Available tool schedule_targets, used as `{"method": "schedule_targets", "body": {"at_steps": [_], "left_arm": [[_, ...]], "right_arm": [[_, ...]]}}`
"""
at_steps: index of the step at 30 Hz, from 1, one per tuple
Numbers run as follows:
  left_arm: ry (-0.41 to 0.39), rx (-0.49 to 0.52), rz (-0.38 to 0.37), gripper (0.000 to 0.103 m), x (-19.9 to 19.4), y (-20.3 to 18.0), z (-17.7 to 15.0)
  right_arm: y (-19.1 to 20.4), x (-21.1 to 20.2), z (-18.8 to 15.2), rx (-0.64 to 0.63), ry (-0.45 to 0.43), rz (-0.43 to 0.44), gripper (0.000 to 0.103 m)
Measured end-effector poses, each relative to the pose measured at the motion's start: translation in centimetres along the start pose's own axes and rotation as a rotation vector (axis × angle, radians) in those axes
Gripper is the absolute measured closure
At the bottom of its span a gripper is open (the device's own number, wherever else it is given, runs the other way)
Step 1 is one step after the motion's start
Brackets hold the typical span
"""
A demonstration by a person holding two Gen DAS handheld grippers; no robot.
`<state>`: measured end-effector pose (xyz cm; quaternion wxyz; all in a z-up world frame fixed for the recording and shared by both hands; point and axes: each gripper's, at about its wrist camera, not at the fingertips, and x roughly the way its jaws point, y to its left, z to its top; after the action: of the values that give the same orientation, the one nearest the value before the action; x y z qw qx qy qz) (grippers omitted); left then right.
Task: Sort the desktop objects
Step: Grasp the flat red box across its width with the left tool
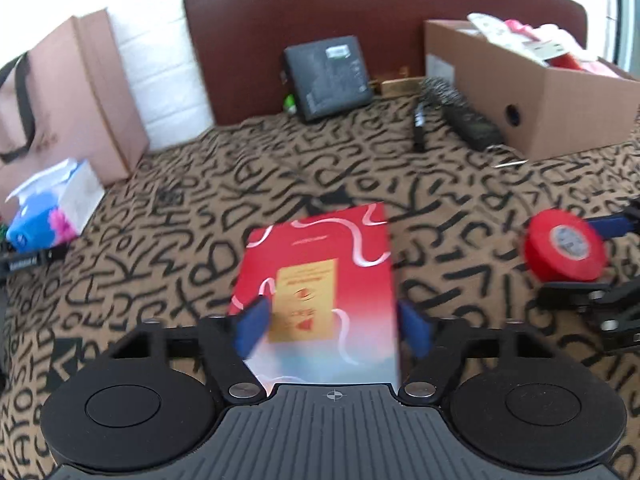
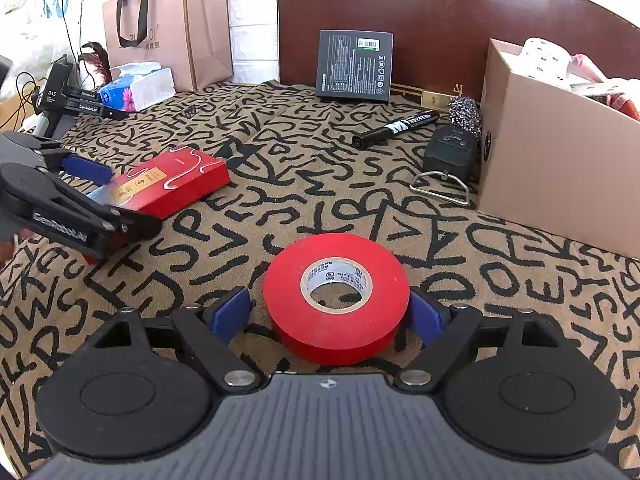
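Note:
A flat red box (image 1: 320, 280) with white swirls and a gold label lies on the patterned cloth between the blue pads of my left gripper (image 1: 332, 328); the pads press its two sides. It also shows in the right wrist view (image 2: 172, 184), with the left gripper (image 2: 100, 192) around its near end. A red tape roll (image 2: 336, 292) lies flat between the blue pads of my right gripper (image 2: 328, 316); the left pad stands apart from it, the right pad is close. In the left wrist view the roll (image 1: 566, 246) shows at the right.
A brown cardboard box (image 2: 560, 160) full of items stands at the right. A black marker (image 2: 396, 128), a black device with a wire loop (image 2: 452, 152), a dark box (image 2: 354, 66) against the brown board, a tissue pack (image 2: 138, 86) and a pink paper bag (image 2: 172, 28) surround the patterned cloth (image 2: 320, 184).

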<state>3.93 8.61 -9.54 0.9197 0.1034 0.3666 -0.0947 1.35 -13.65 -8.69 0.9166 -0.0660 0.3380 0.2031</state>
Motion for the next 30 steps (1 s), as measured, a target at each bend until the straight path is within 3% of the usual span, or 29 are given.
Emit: {"method": "schedule_targets", "body": {"at_steps": [1,4,6,7,8,13,17,22,27,30], "left_arm": [[0.006,-0.003,-0.016,0.045,0.0,0.0,0.2],[0.025,-0.028,-0.023,0.043,0.3,0.1,0.6],[0.033,-0.057,0.008,0.034,0.3,0.4,0.7],[0.038,-0.076,0.029,0.017,0.3,0.7,0.6],[0.039,-0.09,0.059,0.01,0.3,1.1,0.5],[0.086,-0.091,0.089,0.0,0.6,2.6,-0.5],[0.1,-0.114,0.102,0.0,1.3,3.9,-0.6],[0.099,-0.033,0.086,0.0,2.2,3.9,-0.4],[0.071,-0.013,0.03,0.0,2.1,3.5,-0.4],[0.041,-0.004,-0.05,0.0,1.5,2.3,-0.4]], "right_arm": [[0.0,0.0,0.1,0.002,0.0,-0.002,0.018],[-0.1,-0.1,0.2,0.006,-0.001,-0.007,0.023],[-0.3,-0.2,0.1,0.009,-0.001,0.0,0.024],[-0.4,-0.2,0.1,0.008,-0.001,0.002,0.024],[-0.4,-0.2,0.1,0.004,-0.001,0.004,0.024],[-0.1,-0.5,-0.1,-0.003,-0.005,-0.006,0.022],[0.6,-0.8,-0.1,-0.036,-0.014,-0.028,0.018],[1.0,-0.7,-0.1,-0.057,-0.004,-0.035,0.016],[1.3,-1.3,0.4,-0.07,-0.033,-0.051,0.016],[1.5,-1.4,0.9,-0.098,-0.043,-0.056,0.016]]}}
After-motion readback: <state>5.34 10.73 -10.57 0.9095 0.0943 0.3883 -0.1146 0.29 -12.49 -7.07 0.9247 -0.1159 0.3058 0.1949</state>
